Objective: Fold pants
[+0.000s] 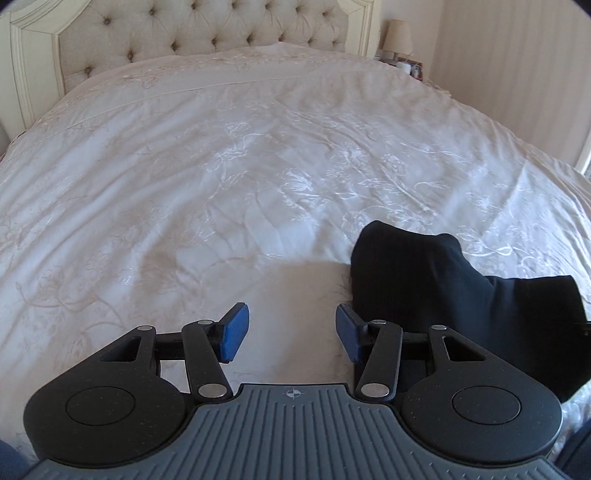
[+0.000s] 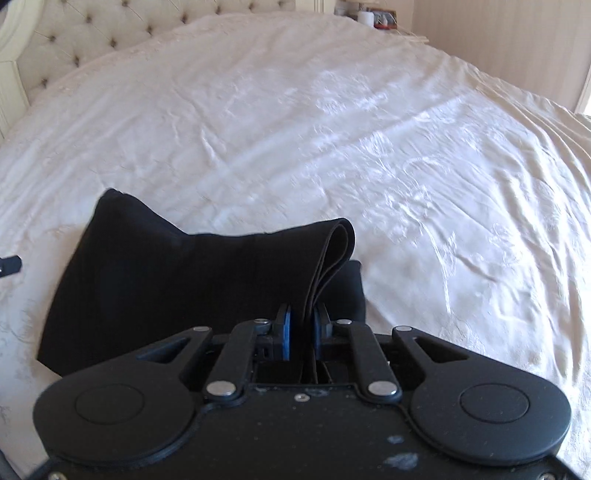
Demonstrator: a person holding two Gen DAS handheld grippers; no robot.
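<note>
Left wrist view: left gripper point(image 1: 291, 334) fingers spread wide over white embroidered bedspread point(image 1: 221, 177), holding nothing. Dark pants point(image 1: 443, 288) lie lower right, bundle running from centre toward right edge. Tufted headboard point(image 1: 207, 29) at top.

Right wrist view: right gripper point(image 2: 301, 334) pads pinch folded pants point(image 2: 177, 277) layers; fabric spreads lower left, long axis left to right.

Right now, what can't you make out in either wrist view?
- Black pants: left wrist view, the near part is hidden behind the open left gripper.
- Right wrist view: right gripper hides how deep the pinched layers go.
- Nightstand items: too small.
</note>
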